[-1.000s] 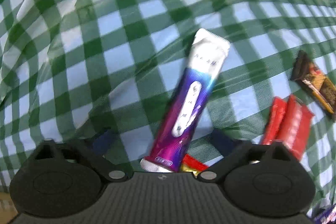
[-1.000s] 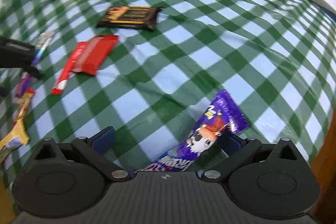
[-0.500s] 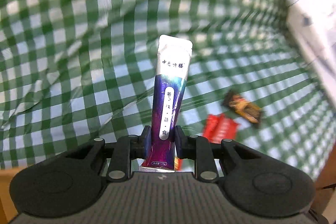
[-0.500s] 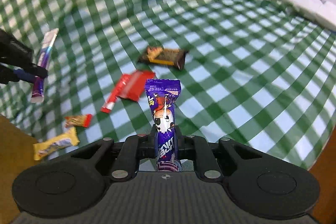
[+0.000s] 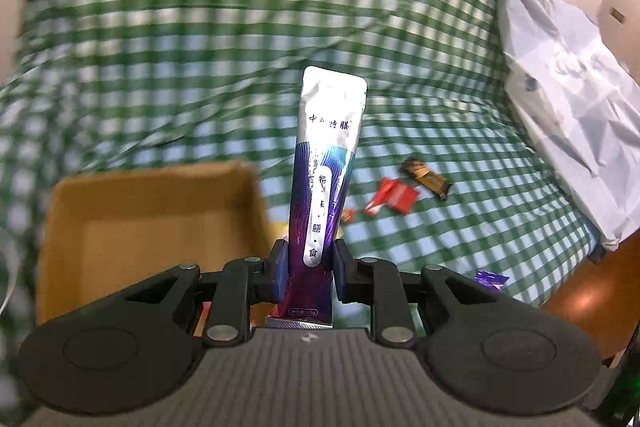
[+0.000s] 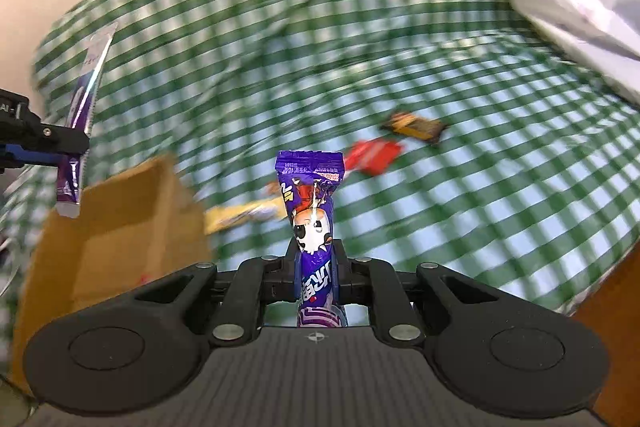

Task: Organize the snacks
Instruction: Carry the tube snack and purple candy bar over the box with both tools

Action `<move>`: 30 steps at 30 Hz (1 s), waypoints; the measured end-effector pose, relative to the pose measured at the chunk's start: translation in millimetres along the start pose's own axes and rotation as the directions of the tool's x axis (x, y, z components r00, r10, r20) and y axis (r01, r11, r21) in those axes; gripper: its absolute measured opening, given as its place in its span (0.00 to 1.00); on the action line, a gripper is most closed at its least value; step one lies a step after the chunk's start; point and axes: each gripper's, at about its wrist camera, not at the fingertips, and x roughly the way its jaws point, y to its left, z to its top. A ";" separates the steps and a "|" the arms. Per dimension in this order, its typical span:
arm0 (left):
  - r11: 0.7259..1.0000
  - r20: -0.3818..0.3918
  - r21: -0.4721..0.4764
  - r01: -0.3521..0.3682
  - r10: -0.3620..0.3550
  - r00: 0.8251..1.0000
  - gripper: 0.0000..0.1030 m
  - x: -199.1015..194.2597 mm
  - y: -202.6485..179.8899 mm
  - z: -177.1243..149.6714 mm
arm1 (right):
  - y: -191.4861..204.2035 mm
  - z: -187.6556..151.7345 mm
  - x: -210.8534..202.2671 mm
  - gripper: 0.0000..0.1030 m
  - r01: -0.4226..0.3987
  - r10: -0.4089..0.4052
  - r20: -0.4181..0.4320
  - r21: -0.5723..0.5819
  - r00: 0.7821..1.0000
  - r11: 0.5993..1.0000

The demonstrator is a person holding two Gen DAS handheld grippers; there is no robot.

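A green-and-white checked cloth covers the surface below a pale wall, with a crumpled white sheet at its right edge. An open cardboard box sits at the cloth's near left. The left gripper is clamped on a silver-purple stick pack, held upright just right of the box. The right gripper grips a purple cartoon snack upright, right of the box. Beyond lie a red wrapper, a brown bar and a yellow packet.
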 end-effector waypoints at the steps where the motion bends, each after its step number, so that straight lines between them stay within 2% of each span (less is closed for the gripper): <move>1: 1.000 0.008 -0.009 -0.019 0.019 1.000 0.25 -13.4 9.2 -10.5 | 11.1 -5.6 -5.9 0.14 -0.018 0.018 -0.009 -0.016 1.000 1.000; 6: 0.992 0.049 -0.022 -0.122 0.123 0.991 0.25 -70.2 48.2 -66.7 | 59.3 -33.9 -34.7 0.14 -0.119 0.114 -0.054 -0.098 0.992 0.988; 14: 0.981 0.035 -0.106 -0.164 0.168 0.985 0.25 -113.9 90.8 -133.2 | 114.7 -68.7 -67.8 0.14 -0.228 0.206 -0.126 -0.199 0.971 0.953; 22: 0.980 0.106 -0.126 -0.153 0.166 0.980 0.25 -145.5 90.9 -164.8 | 134.2 -87.3 -98.6 0.14 -0.247 0.222 -0.125 -0.256 0.967 0.934; 30: 0.981 0.116 -0.124 -0.148 0.163 0.980 0.25 -150.1 90.7 -180.5 | 141.9 -95.1 -103.9 0.14 -0.252 0.218 -0.145 -0.284 0.965 0.925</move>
